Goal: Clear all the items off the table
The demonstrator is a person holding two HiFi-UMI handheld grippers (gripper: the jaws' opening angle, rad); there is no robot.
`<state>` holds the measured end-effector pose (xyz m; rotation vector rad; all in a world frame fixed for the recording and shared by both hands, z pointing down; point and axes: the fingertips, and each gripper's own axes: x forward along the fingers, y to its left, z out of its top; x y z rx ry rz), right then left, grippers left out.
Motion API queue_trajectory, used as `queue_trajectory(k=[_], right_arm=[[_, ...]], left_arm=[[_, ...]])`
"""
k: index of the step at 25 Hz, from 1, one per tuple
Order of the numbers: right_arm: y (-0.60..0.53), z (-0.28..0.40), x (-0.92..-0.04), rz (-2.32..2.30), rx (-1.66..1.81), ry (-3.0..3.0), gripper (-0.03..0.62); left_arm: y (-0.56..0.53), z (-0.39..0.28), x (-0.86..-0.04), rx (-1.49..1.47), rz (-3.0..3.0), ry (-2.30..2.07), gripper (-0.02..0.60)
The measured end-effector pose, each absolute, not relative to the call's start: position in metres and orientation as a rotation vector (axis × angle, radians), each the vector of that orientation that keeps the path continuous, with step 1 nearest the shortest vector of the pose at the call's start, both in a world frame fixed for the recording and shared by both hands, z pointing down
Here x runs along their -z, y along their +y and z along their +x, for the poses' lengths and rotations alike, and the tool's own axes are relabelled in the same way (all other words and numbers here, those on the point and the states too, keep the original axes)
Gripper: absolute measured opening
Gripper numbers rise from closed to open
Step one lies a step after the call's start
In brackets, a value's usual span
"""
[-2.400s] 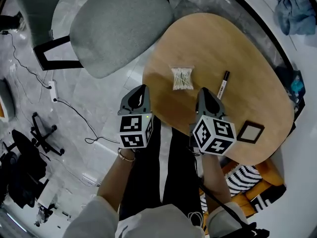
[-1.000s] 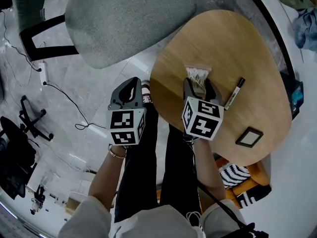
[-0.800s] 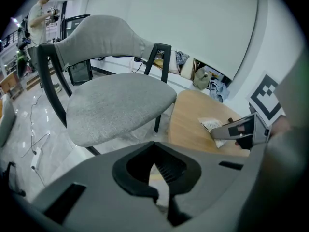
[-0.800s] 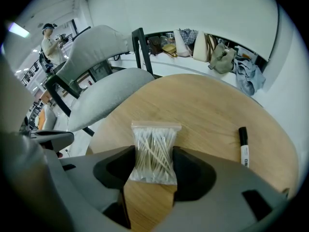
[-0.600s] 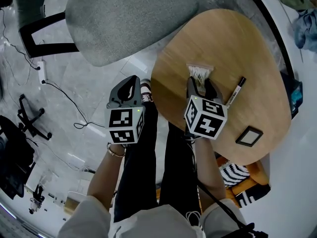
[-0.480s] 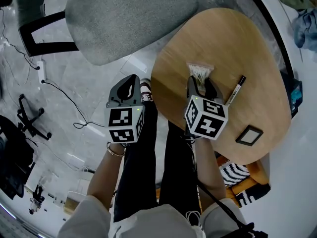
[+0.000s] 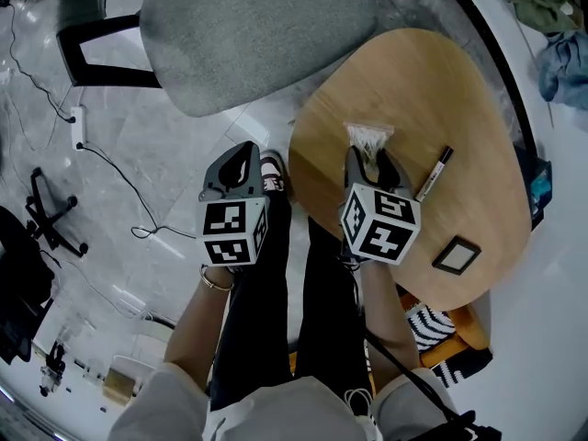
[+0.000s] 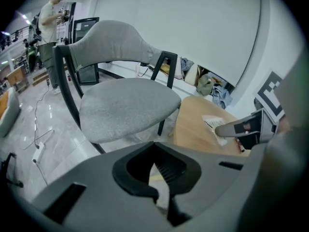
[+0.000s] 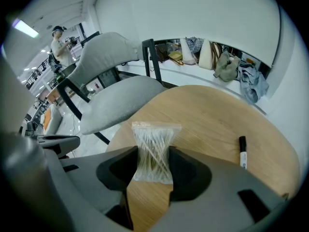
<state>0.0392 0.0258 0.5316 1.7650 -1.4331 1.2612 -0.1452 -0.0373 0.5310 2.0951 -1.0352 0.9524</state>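
Note:
A clear bag of cotton swabs [image 9: 152,151] is pinched at its middle between the jaws of my right gripper [image 9: 152,164], which have just been closing on it. From the head view the bag [image 7: 367,139] sticks out past the right gripper [image 7: 370,161] over the near left part of the round wooden table [image 7: 413,90]. A black marker [image 7: 434,175] lies to its right, also seen as the marker [image 9: 242,152]. A small black-framed square [image 7: 456,255] rests near the table's front edge. My left gripper [image 7: 241,161] hangs off the table over the floor, shut and empty [image 8: 163,190].
A grey padded chair [image 7: 248,35] stands left of the table, large in the left gripper view [image 8: 125,105]. Cables [image 7: 119,182] run across the marble floor. A striped orange item [image 7: 441,324] sits under the table's near edge. Clothes and bags line the far wall [image 9: 227,64].
The right gripper reached the swab bag, its jaws narrowed onto it, and the bag is now squeezed and slightly raised. The left gripper has barely moved.

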Motion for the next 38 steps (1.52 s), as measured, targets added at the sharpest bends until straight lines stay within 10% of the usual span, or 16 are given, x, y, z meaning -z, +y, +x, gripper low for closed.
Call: queue_trajectory(k=[38], right_arm=[[-0.246, -0.214, -0.517, 1.364, -0.990, -1.880, 0.209]], left_arm=[[-0.195, -0.378, -0.521, -0.594, 1.768, -1.570, 0.006]])
